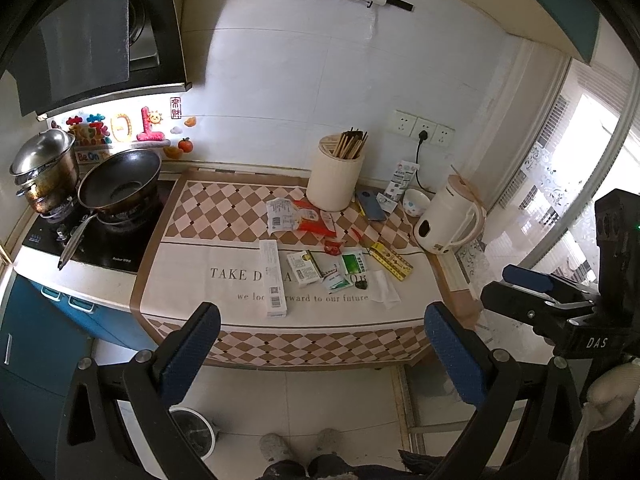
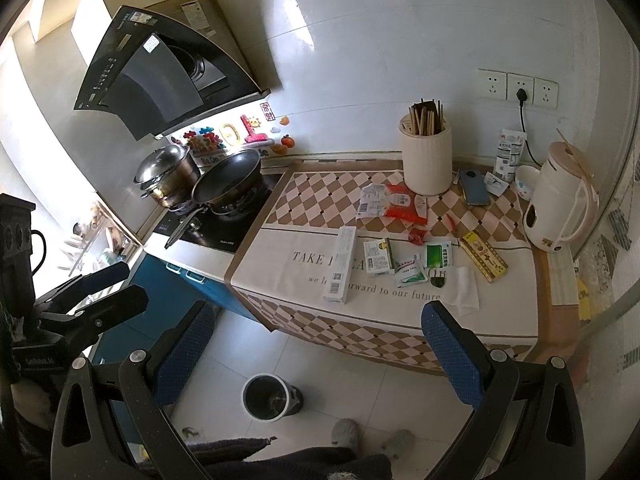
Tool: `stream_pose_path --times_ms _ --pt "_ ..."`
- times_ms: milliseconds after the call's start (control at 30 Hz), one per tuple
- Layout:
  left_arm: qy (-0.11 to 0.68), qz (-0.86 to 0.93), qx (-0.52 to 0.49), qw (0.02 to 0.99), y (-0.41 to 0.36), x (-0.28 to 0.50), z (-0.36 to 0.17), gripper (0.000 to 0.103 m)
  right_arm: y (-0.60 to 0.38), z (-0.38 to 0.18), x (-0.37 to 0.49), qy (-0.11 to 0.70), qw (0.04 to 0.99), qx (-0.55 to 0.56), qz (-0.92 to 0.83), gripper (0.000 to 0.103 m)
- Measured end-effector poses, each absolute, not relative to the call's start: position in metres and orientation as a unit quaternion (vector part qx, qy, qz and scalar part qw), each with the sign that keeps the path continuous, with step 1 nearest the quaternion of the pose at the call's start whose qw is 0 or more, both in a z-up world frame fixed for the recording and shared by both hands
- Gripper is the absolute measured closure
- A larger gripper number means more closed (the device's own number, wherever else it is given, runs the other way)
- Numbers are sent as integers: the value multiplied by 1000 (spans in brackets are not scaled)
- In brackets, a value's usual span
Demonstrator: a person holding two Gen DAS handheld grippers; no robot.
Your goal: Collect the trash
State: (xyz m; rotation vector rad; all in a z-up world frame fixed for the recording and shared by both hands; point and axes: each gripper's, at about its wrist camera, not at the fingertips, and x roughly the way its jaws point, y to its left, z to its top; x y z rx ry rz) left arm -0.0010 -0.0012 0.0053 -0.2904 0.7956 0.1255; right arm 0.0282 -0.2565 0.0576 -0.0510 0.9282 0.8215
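Both grippers are held back off the counter, over the floor. The left gripper (image 1: 320, 354) has its blue-padded fingers spread wide with nothing between them, and the right gripper (image 2: 316, 354) is the same, wide apart and empty.

Trash sits in a loose cluster on the checkered brown-and-white tablecloth (image 1: 224, 216). The long white cardboard box (image 1: 274, 278) lies flat with its long axis running roughly 12 to 6 in the left view. At about 3 o'clock from it is the small white-and-green carton (image 1: 304, 268), then the green-and-white sachets (image 1: 344, 270), a crumpled white tissue (image 1: 385, 291) and the flat yellow box (image 1: 394, 261), which runs diagonally 10 to 4. Toward 12 lies the red-and-white plastic wrapper (image 1: 304, 220).

The cream cylindrical holder (image 1: 334, 178) stands upright with wooden chopsticks (image 1: 352, 144) inside. The round dark waste bin (image 2: 267, 398) stands on the floor near the person's slippers, and whether anything is inside is hard to tell.
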Motion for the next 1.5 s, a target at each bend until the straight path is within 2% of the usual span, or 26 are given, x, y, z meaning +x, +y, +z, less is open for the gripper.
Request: stream_pose_path --times_ms 1500 --pt "388 47 -150 908 -14 14 1 0 -239 55 27 443 809 -32 385 0"
